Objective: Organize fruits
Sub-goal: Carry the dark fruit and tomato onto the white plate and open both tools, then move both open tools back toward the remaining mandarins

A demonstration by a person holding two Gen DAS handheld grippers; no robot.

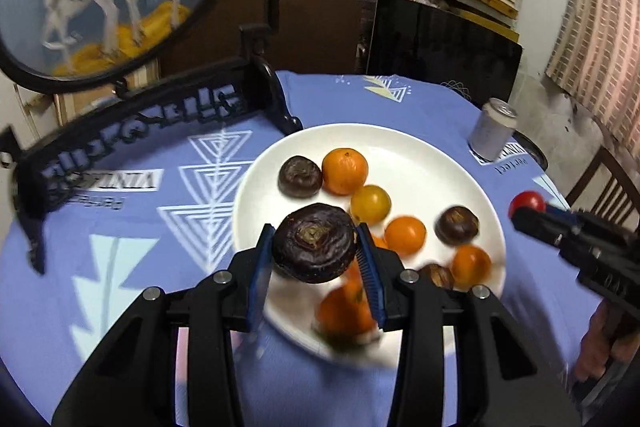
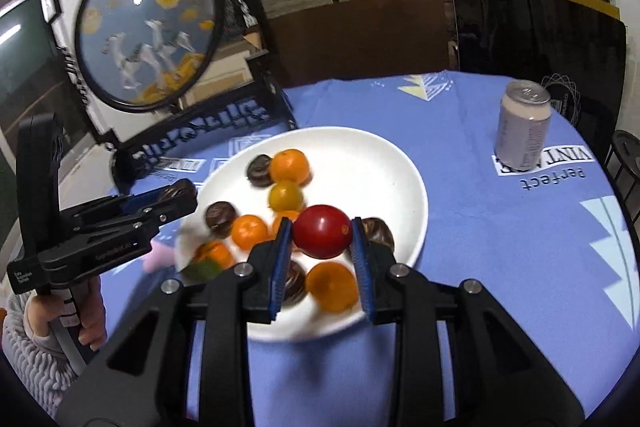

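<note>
A white plate [image 1: 420, 151] on the blue cloth holds several orange tangerines [image 1: 345, 171], a yellow fruit [image 1: 371, 204] and dark brown fruits [image 1: 300, 175]. My left gripper [image 1: 315, 247] is shut on a dark brown fruit [image 1: 314, 242], held above the plate's near left edge. My right gripper [image 2: 321, 241] is shut on a red tomato [image 2: 323, 231], held above the plate [image 2: 376, 155]. The right gripper with the tomato [image 1: 527, 203] shows at the right in the left wrist view. The left gripper [image 2: 176, 197] shows at the left in the right wrist view.
A drink can [image 2: 522, 125] stands on the cloth right of the plate; it also shows in the left wrist view [image 1: 492, 129]. A round picture on a black stand [image 2: 148, 23] is at the back left. A dark panel [image 2: 536, 35] and shelves are behind the table.
</note>
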